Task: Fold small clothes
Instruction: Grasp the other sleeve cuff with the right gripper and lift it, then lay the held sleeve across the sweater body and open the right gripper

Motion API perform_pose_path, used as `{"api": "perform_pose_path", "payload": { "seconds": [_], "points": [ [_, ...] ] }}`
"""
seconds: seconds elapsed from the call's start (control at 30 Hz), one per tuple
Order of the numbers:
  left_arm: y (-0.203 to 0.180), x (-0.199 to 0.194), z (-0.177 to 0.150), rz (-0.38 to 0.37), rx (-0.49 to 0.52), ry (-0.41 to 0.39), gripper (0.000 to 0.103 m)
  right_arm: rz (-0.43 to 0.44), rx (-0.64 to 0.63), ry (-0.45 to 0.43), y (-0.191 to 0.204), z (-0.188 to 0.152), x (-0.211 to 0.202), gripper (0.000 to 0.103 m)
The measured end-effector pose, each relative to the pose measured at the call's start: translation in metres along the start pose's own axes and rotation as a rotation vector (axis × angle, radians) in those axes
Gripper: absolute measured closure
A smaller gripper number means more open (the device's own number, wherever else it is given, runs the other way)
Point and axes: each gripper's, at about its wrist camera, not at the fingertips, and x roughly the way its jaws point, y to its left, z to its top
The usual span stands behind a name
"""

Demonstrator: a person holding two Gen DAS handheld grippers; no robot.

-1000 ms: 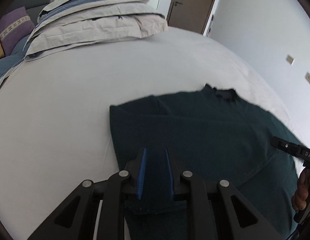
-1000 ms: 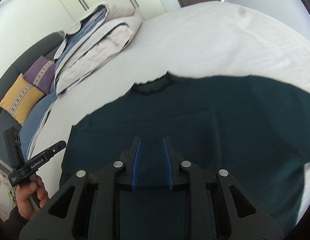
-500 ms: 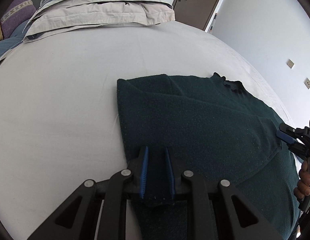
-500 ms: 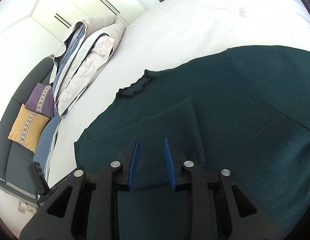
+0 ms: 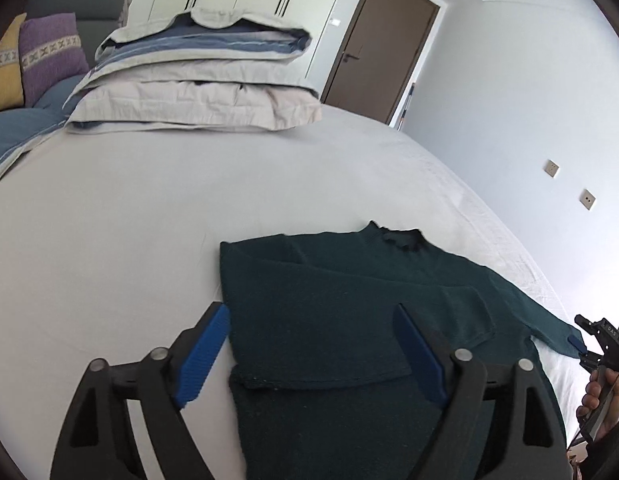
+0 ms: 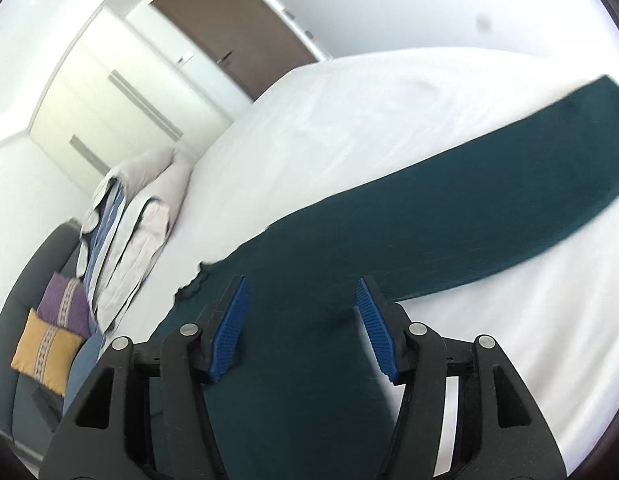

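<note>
Item 1. Dark green sweater [image 5: 349, 320]: we record it lying flat on the white bed sheet [image 5: 109, 220], filling the lower centre and lower right of the left wrist frame. Its collar [image 5: 401, 238] points toward the upper part of the frame. One sleeve is folded across the body, its cuff edge running across the lower centre of the frame. In the right wrist frame, the same sweater [image 6: 389, 260] runs from bottom centre to the right edge, with the other sleeve [image 6: 509, 184] stretched out straight toward the upper right over the sheet.

Item 2. Left gripper [image 5: 313, 354]: we note its blue pads spread wide, holding nothing. One pad sits at the sweater's left edge, the other over the folded sleeve. Whether either touches the fabric we cannot tell.

Item 3. Right gripper [image 6: 303, 328]: its pads are likewise spread wide, with nothing held, above the sweater near the shoulder. From the left wrist frame we see this gripper [image 5: 585, 338] at the far right edge, its tip at the end of the outstretched sleeve, with the person's fingers wrapped round its handle.

Item 4. Stack of folded bedding [image 5: 197, 80]: upper left of the left wrist frame, on the far part of the bed.

Item 5. Purple cushion [image 5: 53, 52] and yellow cushion [image 5: 3, 68]: left edge, on a dark sofa.

Item 6. Brown door [image 5: 381, 40]: upper centre, closed.
</note>
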Motion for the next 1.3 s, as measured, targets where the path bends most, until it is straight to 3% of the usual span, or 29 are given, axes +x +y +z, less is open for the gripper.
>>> {"api": "perform_pose_path", "payload": {
  "seconds": [0.17,0.3,0.5,0.7,0.73,0.77,0.83,0.87,1.03,1.17,1.3],
  "points": [
    [-0.024,-0.019,-0.018,-0.077,-0.028,0.034,0.014,-0.134,0.353,-0.109,-0.138,0.035,-0.069,0.045],
    [-0.035,-0.023,-0.043,-0.129,-0.1,0.097,0.014,-0.143,0.499,-0.167,-0.2,0.048,-0.093,0.044],
    [-0.056,-0.02,-0.074,-0.158,-0.123,0.176,0.014,-0.112,0.467,-0.144,-0.211,0.073,-0.072,0.044],
    [-0.069,-0.013,-0.083,-0.189,-0.124,0.221,0.014,-0.097,0.412,-0.142,-0.207,0.098,-0.048,0.045],
    [-0.07,-0.013,-0.083,-0.195,-0.123,0.221,0.014,-0.11,0.396,-0.138,-0.203,0.101,-0.044,0.053],
    [-0.071,-0.013,-0.082,-0.202,-0.124,0.222,0.014,-0.133,0.382,-0.122,-0.201,0.105,-0.037,0.072],
    [-0.07,-0.013,-0.081,-0.213,-0.13,0.221,0.014,-0.173,0.354,-0.107,-0.19,0.108,-0.032,0.092],
    [-0.068,-0.013,-0.08,-0.218,-0.137,0.22,0.015,-0.188,0.326,-0.112,-0.18,0.109,-0.031,0.095],
    [-0.057,-0.011,-0.076,-0.246,-0.185,0.221,0.016,-0.217,0.095,-0.112,-0.094,0.11,-0.026,0.096],
    [-0.05,-0.013,-0.071,-0.265,-0.209,0.201,0.016,-0.145,-0.129,-0.065,0.014,0.094,-0.005,0.096],
    [-0.042,-0.009,-0.064,-0.278,-0.238,0.196,0.017,-0.022,-0.329,0.039,0.128,0.044,0.031,0.096]
  ]
}}
